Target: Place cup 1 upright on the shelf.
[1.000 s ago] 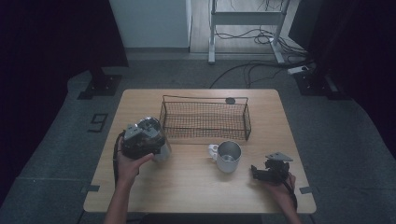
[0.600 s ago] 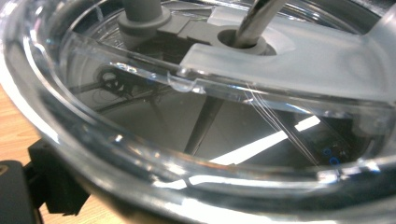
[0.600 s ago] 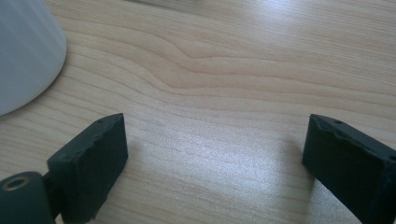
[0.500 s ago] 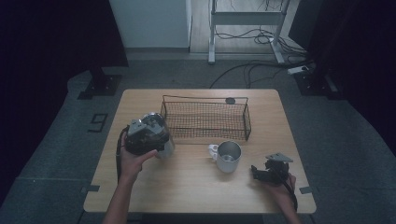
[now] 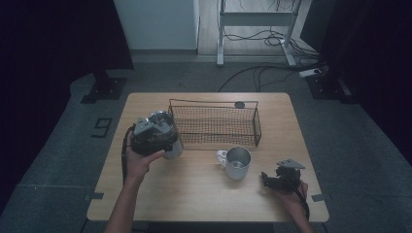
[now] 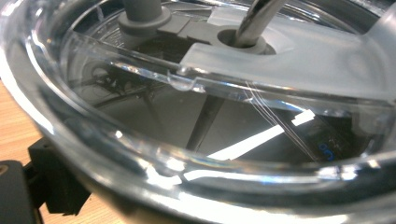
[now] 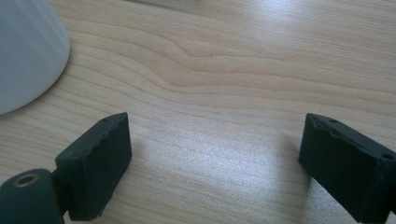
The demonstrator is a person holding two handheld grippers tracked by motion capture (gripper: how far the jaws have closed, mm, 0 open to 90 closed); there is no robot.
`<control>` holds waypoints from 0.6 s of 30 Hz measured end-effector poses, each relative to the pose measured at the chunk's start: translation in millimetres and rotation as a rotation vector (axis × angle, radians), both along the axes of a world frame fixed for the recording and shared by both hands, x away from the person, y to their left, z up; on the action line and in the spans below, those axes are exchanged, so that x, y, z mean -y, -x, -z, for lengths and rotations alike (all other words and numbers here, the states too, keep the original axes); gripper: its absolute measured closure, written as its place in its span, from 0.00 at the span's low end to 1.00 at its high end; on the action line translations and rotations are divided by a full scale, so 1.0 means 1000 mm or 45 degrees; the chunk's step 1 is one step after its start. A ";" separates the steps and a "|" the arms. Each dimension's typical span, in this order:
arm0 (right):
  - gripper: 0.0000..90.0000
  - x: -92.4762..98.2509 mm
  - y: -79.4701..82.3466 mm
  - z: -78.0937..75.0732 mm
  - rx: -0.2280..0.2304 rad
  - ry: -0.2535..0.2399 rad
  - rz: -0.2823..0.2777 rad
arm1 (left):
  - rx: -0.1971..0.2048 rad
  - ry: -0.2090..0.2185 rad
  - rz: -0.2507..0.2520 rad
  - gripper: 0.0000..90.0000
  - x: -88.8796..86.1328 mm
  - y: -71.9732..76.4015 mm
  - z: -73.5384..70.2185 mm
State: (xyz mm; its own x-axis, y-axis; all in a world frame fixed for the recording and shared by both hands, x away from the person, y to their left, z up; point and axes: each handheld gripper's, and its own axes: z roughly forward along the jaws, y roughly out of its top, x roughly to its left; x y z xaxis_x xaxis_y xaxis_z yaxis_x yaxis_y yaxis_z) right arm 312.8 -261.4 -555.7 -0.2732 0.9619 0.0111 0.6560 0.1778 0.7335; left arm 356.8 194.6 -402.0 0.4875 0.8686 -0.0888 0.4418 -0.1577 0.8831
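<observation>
Clear plastic lidded cup (image 6: 196, 140) clamped in left gripper (image 5: 154, 133), raised beside wire basket (image 5: 214, 124). No legible writing on cup. Right gripper (image 7: 212, 154) jaws apart after closing partway, nothing between, near steel mug (image 5: 237, 162).

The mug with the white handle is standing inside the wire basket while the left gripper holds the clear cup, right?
Not quite. The mug stands on the table, in front of the wire basket, not inside it; the high view shows this. The left gripper does hold the clear cup.
</observation>
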 end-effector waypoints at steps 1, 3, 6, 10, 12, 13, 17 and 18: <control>0.10 0.000 0.000 0.000 0.000 0.000 0.000 | -0.003 0.000 0.005 0.04 0.001 -0.001 0.000; 0.10 0.000 0.000 0.000 -0.001 -0.001 0.001 | -0.005 0.004 0.008 0.04 0.003 -0.002 0.000; 0.10 0.000 0.000 0.000 -0.001 -0.001 0.001 | -0.002 0.005 0.016 0.04 0.005 -0.003 -0.002; 0.10 0.000 0.000 0.000 0.001 -0.001 0.001 | 0.004 0.004 0.017 0.04 0.006 -0.006 -0.005; 0.10 0.000 0.000 0.000 0.001 -0.001 0.001 | 0.005 0.003 0.018 0.04 0.007 -0.007 -0.006; 0.10 0.000 0.000 0.000 0.001 0.000 0.001 | 0.006 0.000 0.019 0.04 0.007 -0.008 -0.007; 0.10 0.000 0.000 0.000 0.000 -0.001 0.002 | 0.012 0.009 0.010 0.04 0.007 -0.012 -0.010; 0.10 0.000 0.000 0.000 0.001 0.000 0.002 | 0.012 0.009 0.010 0.04 0.007 -0.012 -0.010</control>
State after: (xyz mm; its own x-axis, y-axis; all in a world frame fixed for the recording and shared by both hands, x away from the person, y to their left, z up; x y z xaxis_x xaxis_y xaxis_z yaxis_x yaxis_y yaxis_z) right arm 312.8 -261.2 -555.7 -0.2719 0.9622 0.0113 0.6558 0.1767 0.7340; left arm 368.6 187.9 -392.2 0.4948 0.8643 -0.0904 0.4326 -0.1548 0.8882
